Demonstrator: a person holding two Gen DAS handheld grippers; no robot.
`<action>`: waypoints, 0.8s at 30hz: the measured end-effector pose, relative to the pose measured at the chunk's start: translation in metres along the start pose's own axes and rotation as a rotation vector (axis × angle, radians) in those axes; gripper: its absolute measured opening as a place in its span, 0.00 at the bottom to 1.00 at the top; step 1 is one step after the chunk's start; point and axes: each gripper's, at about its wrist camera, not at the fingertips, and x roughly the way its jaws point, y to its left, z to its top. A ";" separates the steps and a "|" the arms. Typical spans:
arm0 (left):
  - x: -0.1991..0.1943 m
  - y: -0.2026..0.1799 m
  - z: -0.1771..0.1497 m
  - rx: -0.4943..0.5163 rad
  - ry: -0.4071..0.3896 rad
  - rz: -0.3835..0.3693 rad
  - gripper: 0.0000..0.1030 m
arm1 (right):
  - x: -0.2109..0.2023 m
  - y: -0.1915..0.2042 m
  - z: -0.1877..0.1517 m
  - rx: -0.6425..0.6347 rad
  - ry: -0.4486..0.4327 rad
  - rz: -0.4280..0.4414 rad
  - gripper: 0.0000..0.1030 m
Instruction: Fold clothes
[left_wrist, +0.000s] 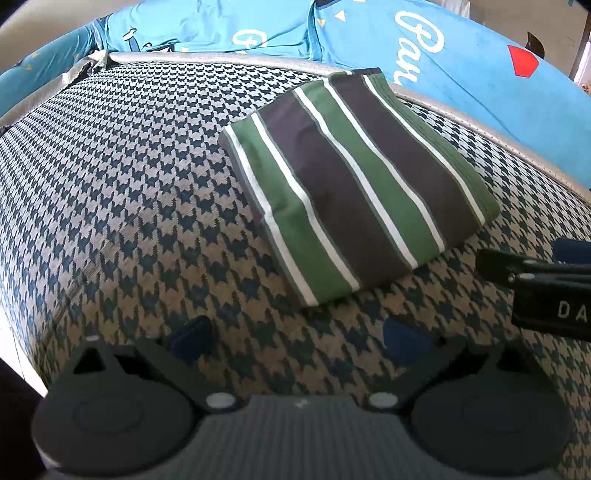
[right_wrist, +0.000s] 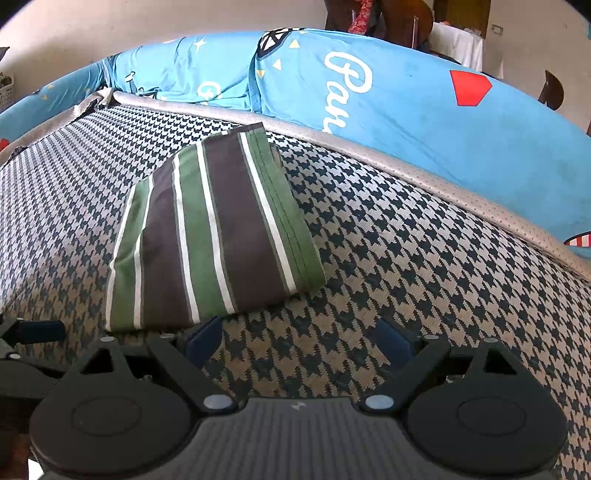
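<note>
A folded garment (left_wrist: 354, 184) with green, dark brown and white stripes lies flat on the houndstooth cushion (left_wrist: 129, 192). In the left wrist view it sits ahead and to the right of my left gripper (left_wrist: 299, 341), which stands open with nothing between its blue-tipped fingers. The right gripper's black body (left_wrist: 543, 284) enters that view at the right edge, beside the garment's near corner. In the right wrist view the same garment (right_wrist: 210, 236) lies ahead and to the left. My right gripper (right_wrist: 299, 341) is open and empty, its left fingertip (right_wrist: 203, 338) just short of the garment's near edge.
Blue printed cushions (right_wrist: 406, 110) line the back of the seat behind a grey piped edge (right_wrist: 369, 151). Bare houndstooth surface (right_wrist: 424, 258) stretches right of the garment. Part of the left gripper (right_wrist: 33, 332) shows at the left edge of the right wrist view.
</note>
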 end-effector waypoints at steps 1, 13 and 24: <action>0.000 0.000 0.000 -0.001 0.000 0.000 1.00 | 0.000 0.000 0.000 -0.001 0.001 0.000 0.88; -0.001 0.000 -0.001 -0.005 0.001 -0.001 1.00 | 0.002 0.002 0.002 -0.011 0.005 -0.002 0.88; -0.002 -0.001 -0.005 -0.011 0.002 -0.004 1.00 | 0.003 0.003 0.002 -0.021 0.009 -0.005 0.88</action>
